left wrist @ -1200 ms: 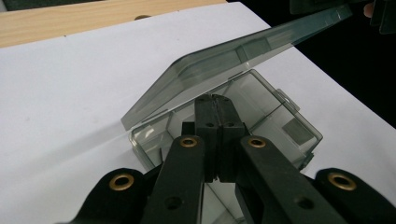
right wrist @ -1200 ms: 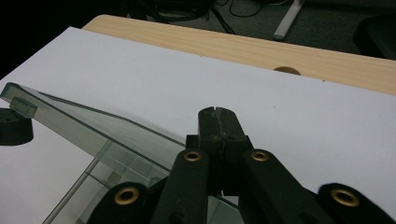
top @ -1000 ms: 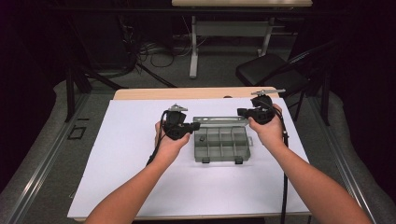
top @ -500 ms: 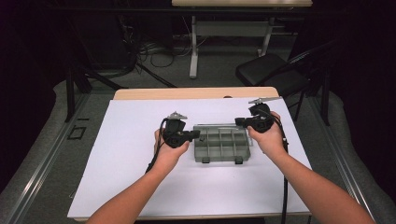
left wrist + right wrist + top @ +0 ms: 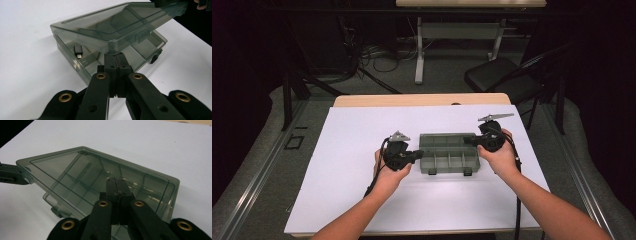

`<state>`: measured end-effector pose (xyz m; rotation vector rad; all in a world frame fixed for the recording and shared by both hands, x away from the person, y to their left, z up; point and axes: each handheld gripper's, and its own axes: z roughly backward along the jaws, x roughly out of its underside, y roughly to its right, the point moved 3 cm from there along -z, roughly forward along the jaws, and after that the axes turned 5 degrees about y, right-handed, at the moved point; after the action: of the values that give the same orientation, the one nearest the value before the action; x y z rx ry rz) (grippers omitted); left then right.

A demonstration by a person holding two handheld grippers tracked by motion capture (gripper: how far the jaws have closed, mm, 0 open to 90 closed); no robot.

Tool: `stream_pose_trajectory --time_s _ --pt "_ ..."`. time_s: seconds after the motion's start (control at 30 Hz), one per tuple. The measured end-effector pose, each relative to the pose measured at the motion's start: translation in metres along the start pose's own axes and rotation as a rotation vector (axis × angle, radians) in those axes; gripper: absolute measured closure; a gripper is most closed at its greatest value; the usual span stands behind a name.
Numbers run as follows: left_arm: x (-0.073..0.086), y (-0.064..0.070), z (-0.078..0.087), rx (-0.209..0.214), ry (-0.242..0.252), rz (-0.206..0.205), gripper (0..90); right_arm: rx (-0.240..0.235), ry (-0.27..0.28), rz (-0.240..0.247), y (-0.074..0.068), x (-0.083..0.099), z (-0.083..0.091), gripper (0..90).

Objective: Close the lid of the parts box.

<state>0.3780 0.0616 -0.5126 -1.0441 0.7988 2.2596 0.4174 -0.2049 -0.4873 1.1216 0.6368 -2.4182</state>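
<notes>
Lowered since earlier, both closed grippers (image 5: 412, 156) (image 5: 472, 140) meet the box lid (image 5: 117, 27); white table (image 5: 352, 150), dark room.

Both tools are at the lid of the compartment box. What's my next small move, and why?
Probably lower both ends together. The lid hangs ajar over the box base, held at its edges by the left tool and right tool, with its latches unfastened.

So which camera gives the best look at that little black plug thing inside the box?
The left gripper view: the small black plug lies in a corner compartment of the box, seen under the raised lid. In the high view the box is too small to make it out; the right gripper view looks through the lid at the dividers.
</notes>
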Motion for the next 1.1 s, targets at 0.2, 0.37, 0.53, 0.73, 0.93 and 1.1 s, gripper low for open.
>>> stream_pose_trajectory --time_s 0.2,0.37,0.53,0.73,0.93,1.1 --pt "0.012 -0.003 -0.001 0.01 -0.005 0.005 90.0 -0.008 -0.005 -0.017 -0.001 0.011 0.0 90.0" --pt "0.023 -0.003 -0.005 0.006 -0.019 -0.001 90.0 -0.017 -0.007 -0.027 0.0 0.02 -0.002 90.0" --pt "0.032 -0.003 -0.008 0.009 -0.022 0.006 90.0 -0.022 -0.014 -0.039 0.001 0.028 -0.004 90.0" --pt "0.038 -0.004 -0.009 0.007 -0.036 0.002 90.0 -0.027 -0.021 -0.048 0.001 0.035 -0.006 90.0" --pt "0.041 -0.004 -0.01 0.005 -0.043 0.004 90.0 -0.029 -0.02 -0.053 0.002 0.039 -0.007 90.0" --pt "0.043 -0.004 -0.01 0.005 -0.048 0.007 90.0 -0.028 -0.027 -0.055 0.002 0.041 -0.008 90.0"
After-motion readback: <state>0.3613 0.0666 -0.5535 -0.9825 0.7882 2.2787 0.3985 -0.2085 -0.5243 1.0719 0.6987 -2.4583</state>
